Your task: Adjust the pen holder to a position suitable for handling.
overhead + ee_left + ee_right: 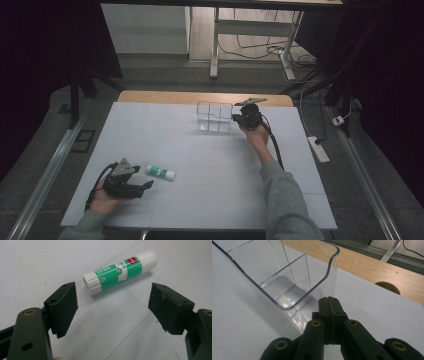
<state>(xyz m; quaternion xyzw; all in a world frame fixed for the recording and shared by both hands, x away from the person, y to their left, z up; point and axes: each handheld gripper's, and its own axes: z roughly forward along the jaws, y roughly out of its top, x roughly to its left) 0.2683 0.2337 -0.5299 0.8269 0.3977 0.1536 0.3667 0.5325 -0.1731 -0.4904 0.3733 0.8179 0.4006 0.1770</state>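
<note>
So the thing in play here is a small cylindrical glue stick [120, 272] with a white plastic body, a white cap and a green label with white print plus a little red patch near one end. It's lying flat on its side on the white table surface [200, 170], down at the near-left part of the table in the high view, just beside the left gripper [145, 186]. From the left gripper view you can see it angled across the picture, cap end pointing toward the nearer black jaw, the other end running up and away.

The left gripper has its jaws spread wide apart with nothing between them — the glue stick sits just past the tips, not touching either pad. The hand holding it rests low on the table.

Over on the far right side, the right gripper [329, 301] has its jaws pressed fully together, gripping nothing. Its closed tip sits right up against the outer wall of a clear plastic organiser box [287, 287] with divided compartments and a scooped-down front edge — I can't tell if it's actually touching the wall or just very close. The box stands near the far edge of the white surface, with a wooden table edge [372, 267] showing beyond it.
</note>
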